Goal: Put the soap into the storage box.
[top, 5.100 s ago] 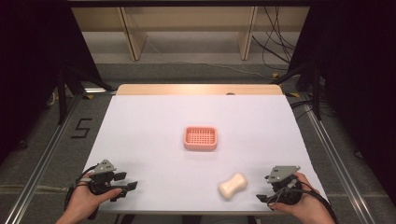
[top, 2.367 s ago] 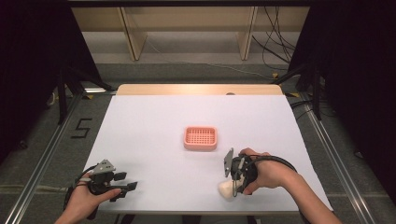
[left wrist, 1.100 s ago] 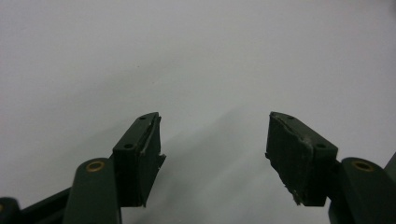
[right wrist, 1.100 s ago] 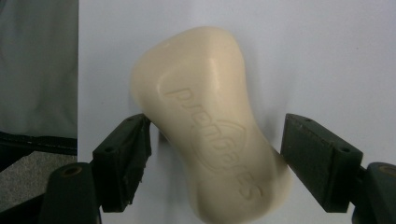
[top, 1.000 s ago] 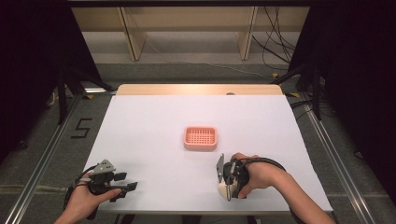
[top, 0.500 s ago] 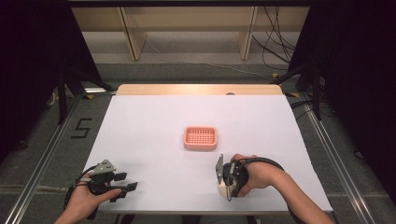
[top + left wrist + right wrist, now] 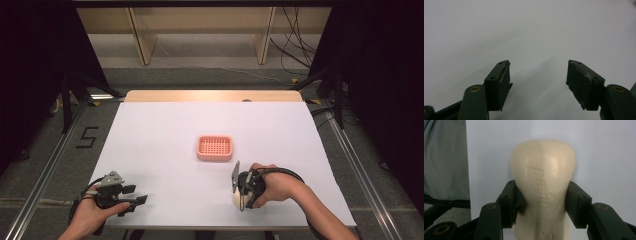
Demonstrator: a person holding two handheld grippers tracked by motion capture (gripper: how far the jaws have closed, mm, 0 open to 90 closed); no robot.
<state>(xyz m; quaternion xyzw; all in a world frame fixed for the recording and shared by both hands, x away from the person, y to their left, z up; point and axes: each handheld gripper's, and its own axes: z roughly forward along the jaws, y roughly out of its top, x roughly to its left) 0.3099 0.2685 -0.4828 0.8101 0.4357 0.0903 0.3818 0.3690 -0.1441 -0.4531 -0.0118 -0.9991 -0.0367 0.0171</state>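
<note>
A cream bar of soap (image 7: 542,167) with raised lettering and a narrow waist lies on the white table (image 7: 165,130) near its front edge. My right gripper (image 7: 541,202) has just been closing, and its pads now press on the waist of the bar from both sides. From above, the right gripper (image 7: 240,199) points toward the front edge, with the soap (image 7: 235,202) showing just under it. My left gripper (image 7: 135,194) rests at the front left corner, and in its own view the left gripper (image 7: 539,82) stands open over bare table.
A pink slotted soap dish (image 7: 215,157) sits empty at the middle of the table, a little behind and left of the right hand. Dark floor and metal rails lie beyond the table's sides.
The right hand came from the front right corner over to the soap, and its jaws closed on the bar. The left hand has stayed where it was.
</note>
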